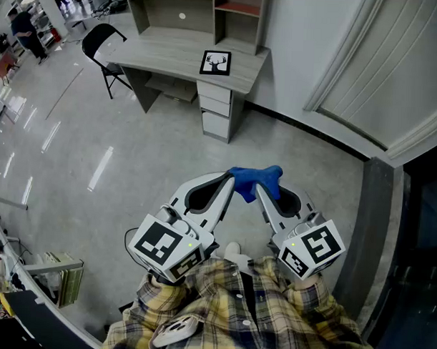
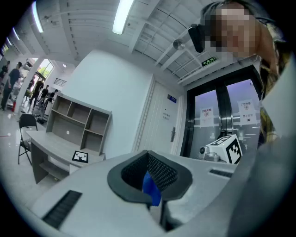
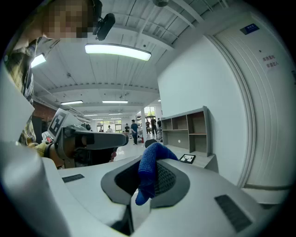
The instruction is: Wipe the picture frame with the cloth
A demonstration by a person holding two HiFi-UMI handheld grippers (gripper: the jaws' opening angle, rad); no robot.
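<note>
The picture frame (image 1: 215, 63), black with a white deer print, lies flat on the grey desk (image 1: 165, 50) far ahead across the floor. It also shows small in the left gripper view (image 2: 80, 156) and the right gripper view (image 3: 187, 159). A blue cloth (image 1: 257, 177) hangs in the air close to my body, between both gripper tips. My left gripper (image 1: 230, 180) is shut on one corner of the cloth (image 2: 151, 187). My right gripper (image 1: 263, 195) is shut on the bulk of the cloth (image 3: 149, 171), which bunches over its jaws.
The desk carries a shelf unit (image 1: 199, 8) at its back and a drawer block (image 1: 215, 109) under the frame. A black chair (image 1: 101, 41) stands at its left end. Glossy floor lies between me and the desk. A door and wall (image 1: 379, 76) run along the right. People stand far off at top left.
</note>
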